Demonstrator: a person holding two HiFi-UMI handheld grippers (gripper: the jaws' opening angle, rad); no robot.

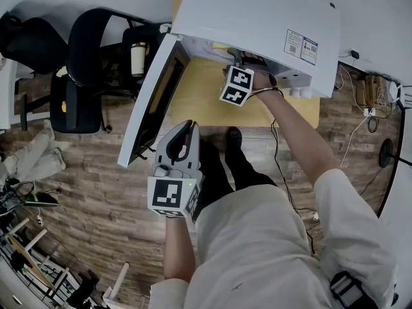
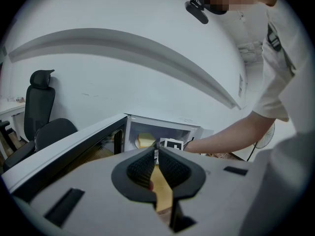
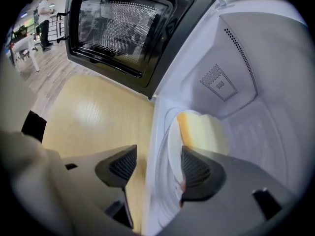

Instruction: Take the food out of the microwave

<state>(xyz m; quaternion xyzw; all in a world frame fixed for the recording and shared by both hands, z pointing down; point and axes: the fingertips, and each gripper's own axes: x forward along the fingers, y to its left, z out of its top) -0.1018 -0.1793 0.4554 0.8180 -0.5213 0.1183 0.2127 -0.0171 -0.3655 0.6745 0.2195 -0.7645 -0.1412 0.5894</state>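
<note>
Food (image 3: 204,132) inside open microwave (image 3: 231,58)

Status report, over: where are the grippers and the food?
Right gripper open, plate rim between its fingers, ungripped. Left gripper shut, empty. Yellow food on plate inside microwave. Door open, nothing blocking.

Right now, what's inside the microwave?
A white plate carrying pale yellow food, with the right gripper reaching in. Its jaw covers the plate's near side, so anything there is hidden.

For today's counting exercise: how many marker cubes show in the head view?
2. One cube on the left gripper, above the floor; the other on the right gripper, at the microwave.
</note>
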